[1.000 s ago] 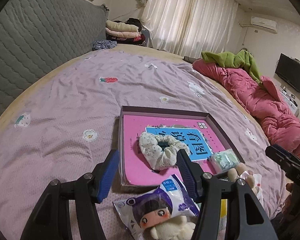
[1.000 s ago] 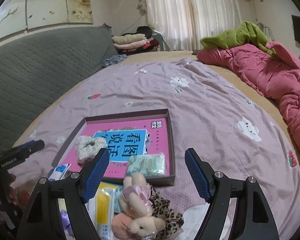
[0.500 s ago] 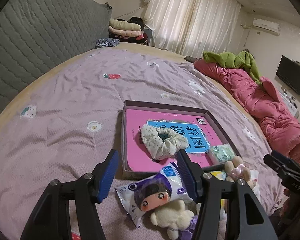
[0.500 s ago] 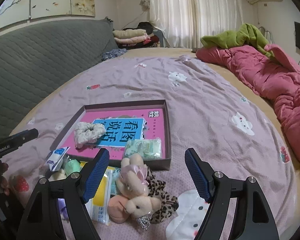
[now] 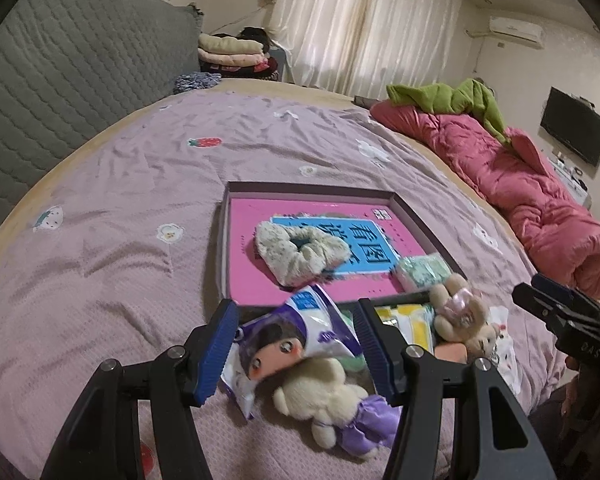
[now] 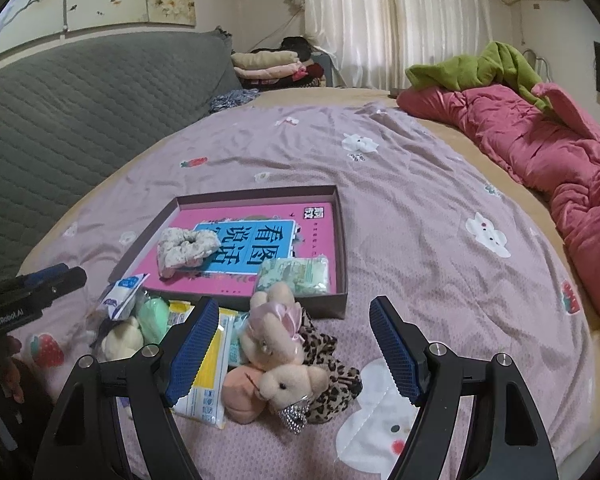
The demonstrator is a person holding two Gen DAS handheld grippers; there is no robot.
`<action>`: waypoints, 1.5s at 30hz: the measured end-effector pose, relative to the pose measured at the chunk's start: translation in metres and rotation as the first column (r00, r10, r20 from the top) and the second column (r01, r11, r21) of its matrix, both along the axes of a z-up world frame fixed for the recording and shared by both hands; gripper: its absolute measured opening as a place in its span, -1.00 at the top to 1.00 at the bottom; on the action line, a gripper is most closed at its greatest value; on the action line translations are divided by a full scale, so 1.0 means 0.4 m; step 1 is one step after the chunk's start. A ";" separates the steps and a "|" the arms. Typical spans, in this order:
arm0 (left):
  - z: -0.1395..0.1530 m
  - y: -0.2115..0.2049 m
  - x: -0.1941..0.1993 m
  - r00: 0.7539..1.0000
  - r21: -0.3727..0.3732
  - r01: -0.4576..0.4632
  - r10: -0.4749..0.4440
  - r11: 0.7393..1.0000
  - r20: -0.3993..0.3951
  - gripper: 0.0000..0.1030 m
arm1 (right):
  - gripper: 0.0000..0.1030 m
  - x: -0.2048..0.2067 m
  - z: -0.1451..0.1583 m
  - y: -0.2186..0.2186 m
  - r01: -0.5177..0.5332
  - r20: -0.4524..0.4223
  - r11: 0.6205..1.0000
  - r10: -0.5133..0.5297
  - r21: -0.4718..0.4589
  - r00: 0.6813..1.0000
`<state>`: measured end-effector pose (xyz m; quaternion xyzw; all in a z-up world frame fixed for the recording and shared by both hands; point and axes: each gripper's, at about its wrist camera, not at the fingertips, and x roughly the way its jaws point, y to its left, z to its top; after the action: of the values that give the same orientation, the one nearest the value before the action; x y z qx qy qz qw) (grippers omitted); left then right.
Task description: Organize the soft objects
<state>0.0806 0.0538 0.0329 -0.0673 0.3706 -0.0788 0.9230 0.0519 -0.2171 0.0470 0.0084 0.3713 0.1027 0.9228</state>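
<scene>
Left wrist view: left gripper (image 5: 296, 346) fingers hide part of doll-print packet (image 5: 296, 340) and yellow packet (image 5: 410, 322); cream plush bear (image 5: 324, 398) partly under right finger. Right gripper (image 5: 568, 320) cut off by frame edge. Right wrist view: mint-green item (image 6: 153, 314) mostly buried, unidentifiable; small print on book cover (image 6: 316, 232) illegible.

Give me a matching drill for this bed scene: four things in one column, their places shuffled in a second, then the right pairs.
Things
1. scrunchie
2. doll packet
3. pink quilt
4. leopard scrunchie

Places
A. along the bed's far right edge
B. inside the box, on the book
C. between the left tool's fingers
D. under the plush bunnies, outside the box

Pairs: 1-B, 2-C, 3-A, 4-D
</scene>
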 end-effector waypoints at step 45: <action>-0.059 -0.064 -0.082 0.995 0.053 0.078 -0.074 0.996 -0.073 -0.16 | -0.53 -0.052 -0.125 0.008 0.007 -0.212 1.000 -0.006 0.004 0.977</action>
<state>0.0480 0.0282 0.0094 -0.0300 0.4077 -0.1010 0.9070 0.0312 -0.2140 -0.0030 0.0228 0.4674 0.0989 0.8782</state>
